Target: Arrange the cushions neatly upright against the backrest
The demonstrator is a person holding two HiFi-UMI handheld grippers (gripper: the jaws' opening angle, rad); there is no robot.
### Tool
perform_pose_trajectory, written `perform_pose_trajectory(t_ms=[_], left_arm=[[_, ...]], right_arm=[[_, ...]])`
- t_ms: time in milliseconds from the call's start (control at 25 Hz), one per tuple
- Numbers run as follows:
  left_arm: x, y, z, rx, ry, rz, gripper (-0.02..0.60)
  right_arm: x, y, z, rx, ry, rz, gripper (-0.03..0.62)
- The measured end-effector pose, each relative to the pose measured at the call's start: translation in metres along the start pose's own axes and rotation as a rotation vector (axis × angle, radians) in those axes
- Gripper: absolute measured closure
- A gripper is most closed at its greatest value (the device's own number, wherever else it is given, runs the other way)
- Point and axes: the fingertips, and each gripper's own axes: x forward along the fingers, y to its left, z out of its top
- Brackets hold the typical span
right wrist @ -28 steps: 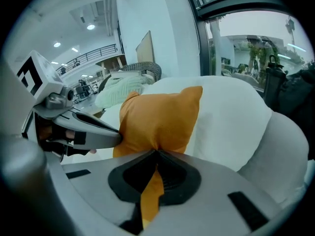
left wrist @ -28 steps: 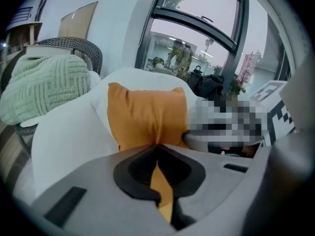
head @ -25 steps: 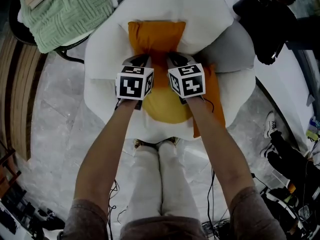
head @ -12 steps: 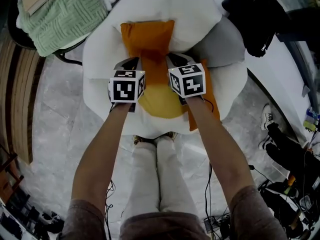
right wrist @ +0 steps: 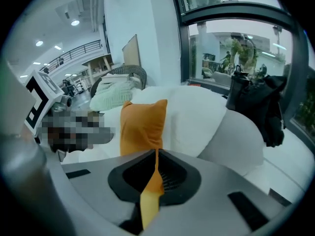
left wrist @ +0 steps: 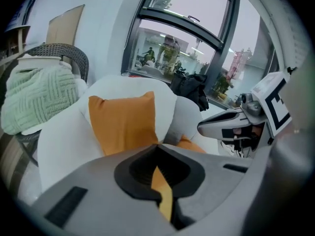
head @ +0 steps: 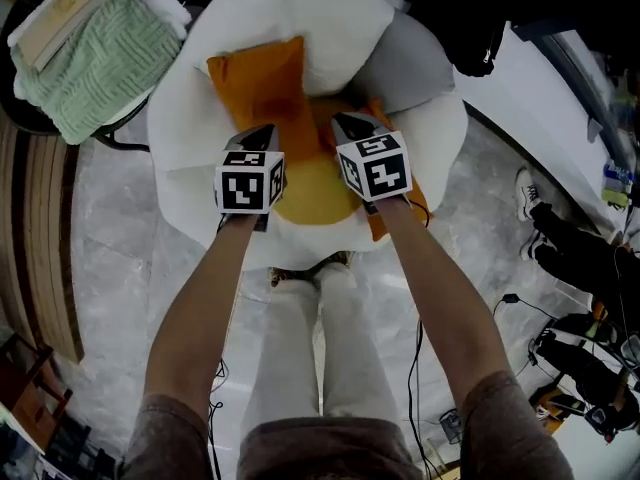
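Note:
A white petal-shaped armchair holds an orange cushion upright against its backrest, a yellow round cushion on the seat, a second orange cushion lying at the right, and a grey cushion behind it. My left gripper and right gripper hover side by side over the yellow cushion's far edge. Each is shut on a thin fold of yellow-orange fabric, seemingly that cushion's edge. The upright orange cushion stands straight ahead.
A wicker chair with a green knitted blanket stands to the left. A black bag rests at the armchair's back right. Shoes and cables lie on the marble floor at right. My legs touch the seat's front.
The left gripper has shifted a little left, away from the right one. The head view has swung, so the armchair now sits higher and further left in it.

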Motion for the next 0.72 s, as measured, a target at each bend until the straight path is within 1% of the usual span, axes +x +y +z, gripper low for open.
perform_pose_trajectory(t_ms=[160, 280, 440, 480, 520, 560, 720], left_arm=[[0.003, -0.027, -0.001, -0.009, -0.004, -0.052, 0.574], [0.009, -0.045, -0.003, 0.024, 0.009, -0.086, 0.557], [0.023, -0.074, -0.012, 0.063, 0.028, -0.132, 0.535], [0.028, -0.081, -0.016, 0.065, 0.032, -0.144, 0.534], [0.032, -0.088, -0.02, 0.065, 0.037, -0.156, 0.531], [0.037, -0.094, -0.025, 0.064, 0.041, -0.165, 0.529], [0.056, -0.112, -0.042, 0.057, 0.05, -0.172, 0.522]], right_arm=[[-0.022, -0.013, -0.012, 0.017, 0.006, -0.043, 0.566], [-0.031, -0.02, -0.02, 0.027, 0.008, -0.059, 0.565], [-0.035, -0.031, -0.039, -0.019, 0.038, -0.078, 0.565], [-0.035, -0.034, -0.046, -0.022, 0.047, -0.078, 0.56], [-0.036, -0.038, -0.053, -0.019, 0.055, -0.074, 0.536], [-0.036, -0.04, -0.06, -0.011, 0.06, -0.069, 0.488], [-0.039, -0.051, -0.086, -0.006, 0.083, -0.044, 0.484]])
